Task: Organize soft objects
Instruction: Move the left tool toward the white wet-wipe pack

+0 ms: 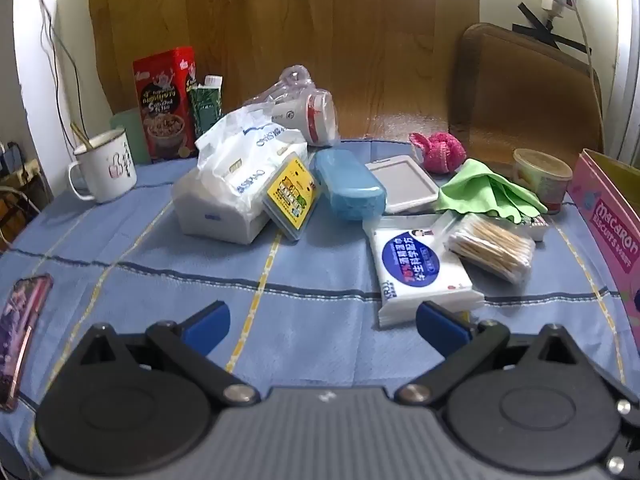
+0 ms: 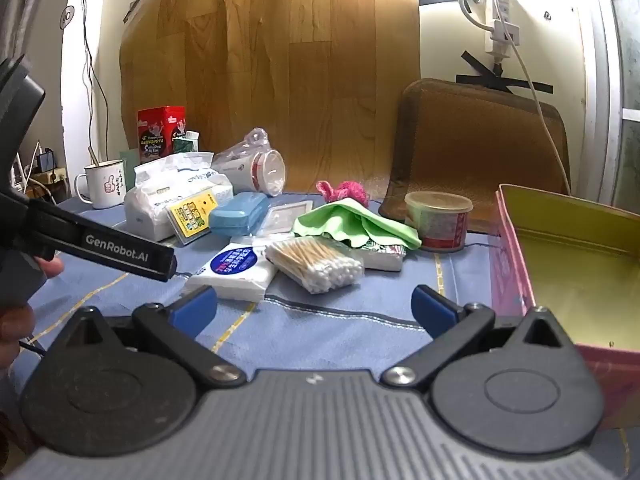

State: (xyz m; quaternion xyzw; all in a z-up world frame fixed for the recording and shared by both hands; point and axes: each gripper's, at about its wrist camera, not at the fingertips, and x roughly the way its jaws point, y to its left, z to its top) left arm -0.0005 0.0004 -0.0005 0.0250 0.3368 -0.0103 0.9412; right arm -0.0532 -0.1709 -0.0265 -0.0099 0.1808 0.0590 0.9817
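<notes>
Blue striped cloth (image 1: pixel 320 308) is covering the table, with a wood-grain panel standing behind it. Soft things are lying in a loose cluster past both claws: the flat white wipes pack (image 1: pixel 424 268) is sitting nearest, just ahead and slightly right of the left gripper (image 1: pixel 322 322), its long axis running near to far. In the right wrist view the same pack (image 2: pixel 236 270) is lying ahead and left of the right gripper (image 2: pixel 314 312), so the left hand looks the nearer one. Both grippers are hanging spread fully wide and gripping nothing.

Just right of the pack a bag of cotton swabs (image 2: pixel 316 262) is lying, and beyond it a green cloth (image 2: pixel 356 222) is draping over a small packet, with a pink knitted ball (image 2: pixel 344 192) farther back. To the far left a big tissue pack (image 1: pixel 236 176) is leaning.

At the right edge the pink biscuit box (image 2: pixel 516 260) is standing open, and its yellow inside appears empty; it is probably the destination. A lidded tub (image 2: pixel 438 220) is standing closed, contents unseen.
</notes>
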